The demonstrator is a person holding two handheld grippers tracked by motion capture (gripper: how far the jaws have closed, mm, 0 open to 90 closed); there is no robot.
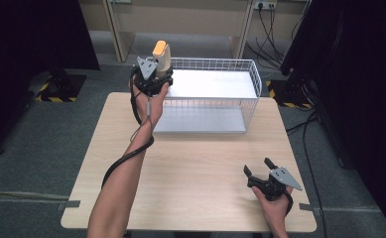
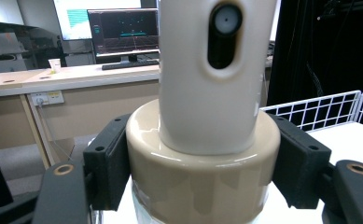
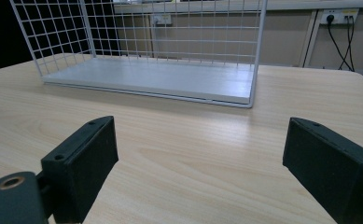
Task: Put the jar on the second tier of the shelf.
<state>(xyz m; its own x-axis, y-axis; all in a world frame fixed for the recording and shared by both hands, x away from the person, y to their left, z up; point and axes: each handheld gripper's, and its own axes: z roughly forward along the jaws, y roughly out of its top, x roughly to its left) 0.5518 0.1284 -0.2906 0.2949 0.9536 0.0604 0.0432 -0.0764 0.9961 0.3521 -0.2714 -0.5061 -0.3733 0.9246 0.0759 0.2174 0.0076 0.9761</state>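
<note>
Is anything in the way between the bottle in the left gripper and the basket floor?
Nothing visible. The left gripper holds the bottle upright over the wire basket's left end, above the rim, and the white floor below lies bare.

Cream bottle (image 1: 161,55) (orange-topped), white grid-wire basket (image 1: 252,79), pale wood-grain table (image 1: 200,168).

Both forearms are bare, no sleeves. The left gripper (image 1: 153,74) is black with a grey three-cornered plate on top; a black cable trails from it toward 6 o'clock along the forearm. The right gripper (image 1: 261,167) is the same black build, its grey plate at 3 o'clock of the jaws. Up close, each jaw is a flat black block on a black arm with a brass-ringed screw hole.
</note>
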